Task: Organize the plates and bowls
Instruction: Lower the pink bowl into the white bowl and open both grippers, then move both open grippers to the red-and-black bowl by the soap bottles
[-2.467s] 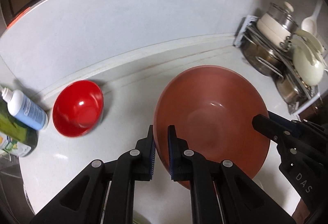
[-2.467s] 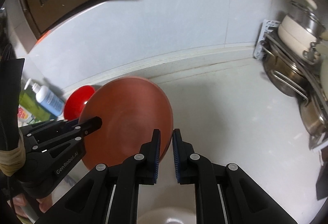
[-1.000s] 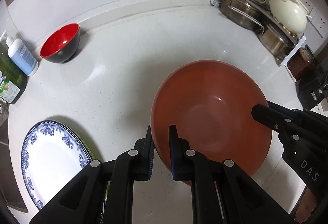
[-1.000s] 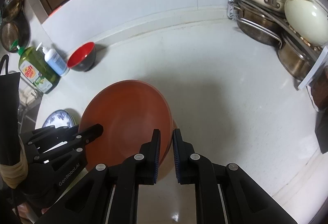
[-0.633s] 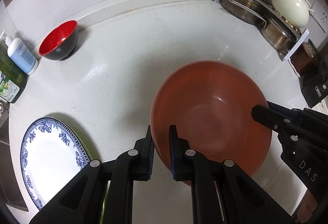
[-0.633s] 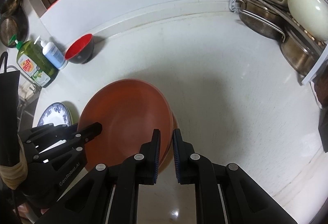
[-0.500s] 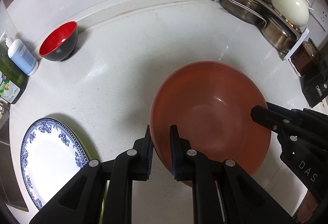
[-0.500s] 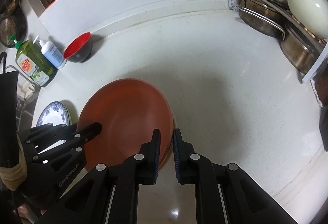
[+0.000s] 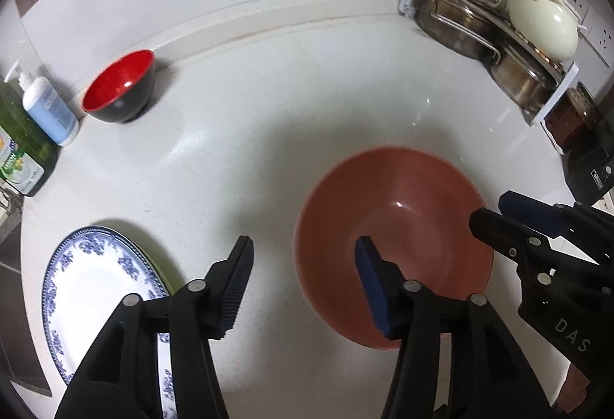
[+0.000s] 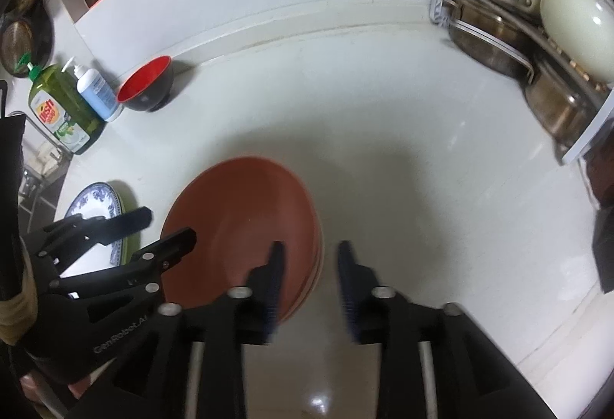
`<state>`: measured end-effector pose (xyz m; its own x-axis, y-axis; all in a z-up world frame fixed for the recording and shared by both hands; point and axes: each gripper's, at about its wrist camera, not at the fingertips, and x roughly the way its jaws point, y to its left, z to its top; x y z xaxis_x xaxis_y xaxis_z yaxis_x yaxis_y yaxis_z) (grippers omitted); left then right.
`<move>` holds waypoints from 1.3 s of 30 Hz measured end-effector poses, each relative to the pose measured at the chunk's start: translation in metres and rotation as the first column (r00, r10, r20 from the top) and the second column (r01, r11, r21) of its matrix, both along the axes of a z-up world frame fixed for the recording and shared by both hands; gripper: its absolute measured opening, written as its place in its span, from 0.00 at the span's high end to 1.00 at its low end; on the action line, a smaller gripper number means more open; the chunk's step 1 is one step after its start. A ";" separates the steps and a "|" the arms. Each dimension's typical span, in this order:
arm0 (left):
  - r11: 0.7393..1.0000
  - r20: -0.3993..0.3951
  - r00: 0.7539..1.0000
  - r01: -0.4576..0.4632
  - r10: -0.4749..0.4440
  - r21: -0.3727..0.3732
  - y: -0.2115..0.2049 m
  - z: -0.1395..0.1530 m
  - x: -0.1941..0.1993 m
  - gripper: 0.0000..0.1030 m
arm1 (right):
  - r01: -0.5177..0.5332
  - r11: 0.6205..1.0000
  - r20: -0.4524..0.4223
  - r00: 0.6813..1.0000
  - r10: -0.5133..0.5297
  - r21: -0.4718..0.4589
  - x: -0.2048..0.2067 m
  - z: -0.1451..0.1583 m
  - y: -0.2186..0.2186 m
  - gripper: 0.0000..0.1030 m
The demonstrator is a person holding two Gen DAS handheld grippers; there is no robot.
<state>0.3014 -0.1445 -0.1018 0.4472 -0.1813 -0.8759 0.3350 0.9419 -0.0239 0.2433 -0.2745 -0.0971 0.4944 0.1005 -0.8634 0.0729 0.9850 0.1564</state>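
Observation:
A large terracotta bowl rests on the white counter; it also shows in the right wrist view. My left gripper is open, its jaws astride the bowl's left rim. My right gripper is open, its jaws astride the bowl's right rim; it also shows in the left wrist view. A small red-and-black bowl stands at the back left. A blue-patterned white plate lies on a green plate at the front left.
A green soap bottle and a white-blue pump bottle stand by the sink at the left. A rack with steel pots and cream cookware fills the back right corner. A dark box sits at the right edge.
Both grippers have opened and let go of the terracotta bowl, which now sits on the counter. Before, both were shut on its rim and carried it back from the wall.

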 end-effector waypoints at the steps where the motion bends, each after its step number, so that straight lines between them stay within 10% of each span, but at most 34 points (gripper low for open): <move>1: 1.000 0.006 1.000 -0.003 0.003 0.000 0.002 0.002 0.000 0.44 | 0.000 1.000 0.013 1.000 0.000 -0.004 -0.001 0.003 0.000 0.66; 39: 0.966 0.289 0.925 -0.258 0.246 0.001 0.136 0.094 0.040 0.15 | -0.122 0.992 0.221 0.967 0.127 -0.035 0.069 0.083 0.081 0.38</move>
